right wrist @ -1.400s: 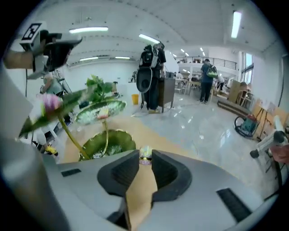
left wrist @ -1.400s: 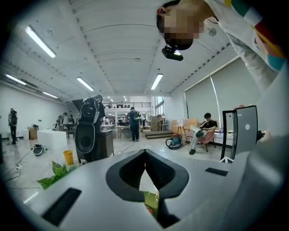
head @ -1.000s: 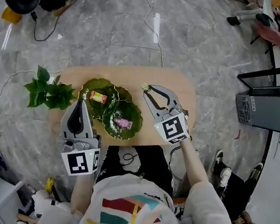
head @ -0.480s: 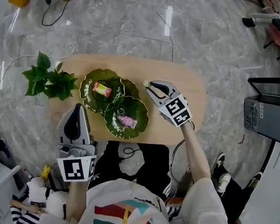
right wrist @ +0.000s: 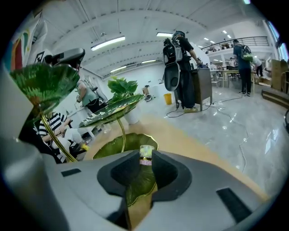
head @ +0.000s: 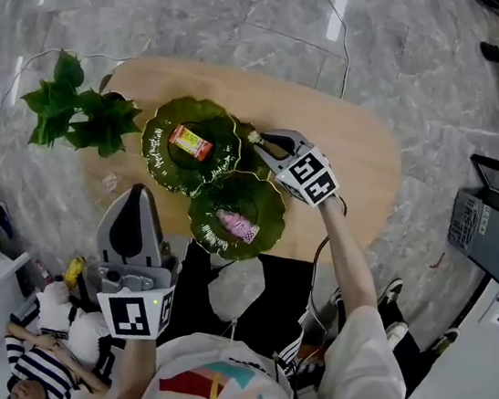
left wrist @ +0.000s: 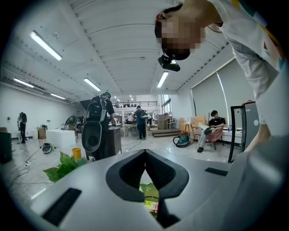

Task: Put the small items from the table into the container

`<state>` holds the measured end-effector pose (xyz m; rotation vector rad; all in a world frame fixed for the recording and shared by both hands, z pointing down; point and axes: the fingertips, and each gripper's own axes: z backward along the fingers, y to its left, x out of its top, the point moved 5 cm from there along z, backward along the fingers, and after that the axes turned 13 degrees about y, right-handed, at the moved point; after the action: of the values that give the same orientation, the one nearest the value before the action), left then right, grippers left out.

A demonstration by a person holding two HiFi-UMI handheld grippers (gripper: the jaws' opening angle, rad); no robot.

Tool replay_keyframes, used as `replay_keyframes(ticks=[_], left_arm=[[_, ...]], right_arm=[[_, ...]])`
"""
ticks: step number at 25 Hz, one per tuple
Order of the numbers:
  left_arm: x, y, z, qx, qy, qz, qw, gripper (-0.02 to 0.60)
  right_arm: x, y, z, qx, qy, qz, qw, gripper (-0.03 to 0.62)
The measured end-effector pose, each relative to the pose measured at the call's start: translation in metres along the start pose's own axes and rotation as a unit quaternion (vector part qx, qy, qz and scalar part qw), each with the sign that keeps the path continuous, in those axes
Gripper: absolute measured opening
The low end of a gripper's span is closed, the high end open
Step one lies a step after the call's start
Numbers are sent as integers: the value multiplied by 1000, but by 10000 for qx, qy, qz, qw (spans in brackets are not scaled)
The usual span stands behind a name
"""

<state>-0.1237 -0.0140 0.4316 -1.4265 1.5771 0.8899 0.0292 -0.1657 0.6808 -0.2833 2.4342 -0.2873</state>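
**Right gripper drops its catch to the lowest leaf dish**

The pale wooden table (head: 365, 164), smooth and round-cornered, carries a leaf-dish stand (head: 153, 134): glossy dark-green dishes shaped like veined leaves, gold-rimmed, set at different heights on thin brass-coloured stems. A leafy plant (head: 73, 109) stands at the table's left end.

A second ago the right gripper (head: 260, 140) hung higher over the middle of the table. It has since tipped and sunk toward the stand, and now sits just over the lowest leaf (right wrist: 115, 145), on the stand's side facing the table's far edge. Its jaws are clamped on a small item (right wrist: 146, 154), a stubby pale-green cylinder with a pink band pinched at the very tips. Delivery looks close: release is all that remains.

The left gripper (head: 137, 191) has drawn back to the near edge at the left. Its jaws are pressed together on nothing (left wrist: 145, 155).

Two dishes are already loaded: a crinkly orange packet (head: 190, 142) in the left dish, and a pink wrapped packet (head: 237, 225) in the dish nearest the near edge.
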Motion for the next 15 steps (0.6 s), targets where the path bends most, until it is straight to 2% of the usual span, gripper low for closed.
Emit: replay_keyframes(ticks=[2,8,11,15], left_arm=[[-6,1,-2,64,31,28,10000,8],[-9,5,-3,139,55,-37,9999,8],[-1,2,0,108,-62,-26,9999,8],[23,-8,8,-105,-334,-4,9994,8]], right_arm=[[-1,4,-15,160,81,120,9998,95],[-3,13,-34,597,201,-228,9978,97],[5,13,-19,417,102,-218,9988,97],[15,4,30,-210,-20,-284,9994,95]])
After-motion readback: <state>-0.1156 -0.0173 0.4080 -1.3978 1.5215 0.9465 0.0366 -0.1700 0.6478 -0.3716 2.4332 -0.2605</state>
